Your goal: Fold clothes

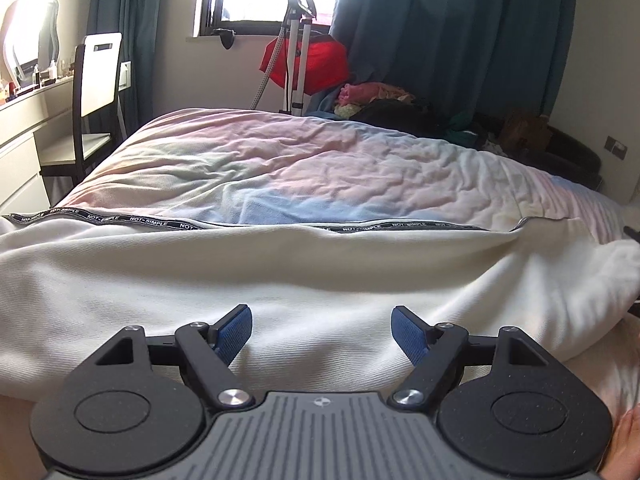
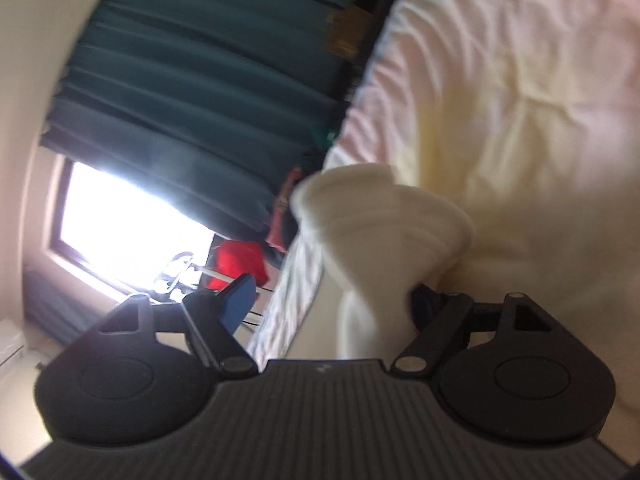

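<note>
A cream garment (image 1: pixel 280 280) lies spread across the near part of the bed, with a black tape lettered "NOT-SIMPLE" (image 1: pixel 192 225) along its far edge. My left gripper (image 1: pixel 322 332) hovers just over this cloth, jaws open, and nothing sits between the blue pads (image 1: pixel 236 332). The right wrist view is rolled sideways and blurred. There a bunched fold of the cream garment (image 2: pixel 380 232) rises between the jaws of my right gripper (image 2: pixel 332 304) and drapes over the right-hand finger. The left-hand blue pad (image 2: pixel 238 300) stands clear of the cloth, so that gripper is open.
The bed's pastel sheet (image 1: pixel 320 168) stretches beyond the garment. A chair (image 1: pixel 96 92) and a white dresser (image 1: pixel 20 152) stand at the left. Behind the bed are a steamer stand (image 1: pixel 296 64), a red item (image 1: pixel 320 60), a clothes pile (image 1: pixel 380 100) and teal curtains (image 1: pixel 460 40).
</note>
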Demonstrator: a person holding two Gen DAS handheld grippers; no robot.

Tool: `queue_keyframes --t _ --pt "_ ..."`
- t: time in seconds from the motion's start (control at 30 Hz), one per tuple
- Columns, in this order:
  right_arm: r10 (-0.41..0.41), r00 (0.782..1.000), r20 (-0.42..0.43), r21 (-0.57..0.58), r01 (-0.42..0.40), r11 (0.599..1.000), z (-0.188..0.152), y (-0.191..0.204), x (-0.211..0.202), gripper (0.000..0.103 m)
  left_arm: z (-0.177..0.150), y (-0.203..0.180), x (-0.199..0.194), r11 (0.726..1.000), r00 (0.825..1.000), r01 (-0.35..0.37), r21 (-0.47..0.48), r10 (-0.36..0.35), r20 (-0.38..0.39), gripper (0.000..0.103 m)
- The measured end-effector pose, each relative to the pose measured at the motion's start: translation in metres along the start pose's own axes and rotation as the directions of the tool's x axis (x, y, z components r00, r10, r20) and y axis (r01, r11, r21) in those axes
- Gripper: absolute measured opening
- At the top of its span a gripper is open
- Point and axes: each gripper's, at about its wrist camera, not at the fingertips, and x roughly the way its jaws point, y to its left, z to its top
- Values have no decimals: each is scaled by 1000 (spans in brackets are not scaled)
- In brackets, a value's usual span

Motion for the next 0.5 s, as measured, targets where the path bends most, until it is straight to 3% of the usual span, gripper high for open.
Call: queue_keyframes --t 0.07,0.1,0.13,0.2,0.27,0.43,0.5 --pt "-71 997 -39 -10 70 997 -2 -4 6 78 -2 -3 7 1000 1000 -25 19 25 -13 79" --pt "-106 993 -58 -15 105 994 -3 -6 9 66 -3 -4 10 999 999 -38 28 38 -20 79" --pt "-151 985 -87 -3 152 988 -5 -12 13 59 -4 -5 14 998 998 -50 39 51 -25 79" --pt "-250 962 -106 -51 246 968 -6 -13 16 22 -6 -7 20 995 997 -74 61 76 -32 79" --pt "-286 955 -75 -130 275 953 -8 -4 15 19 -8 -8 28 994 995 -80 70 84 -56 81" --pt "-274 960 59 -281 279 918 -16 50 2 15 -10 -9 40 991 991 -77 112 89 -100 84" --pt "-272 954 123 -409 298 862 -29 85 -2 15 -11 -10 43 988 990 -80 135 95 -108 85"
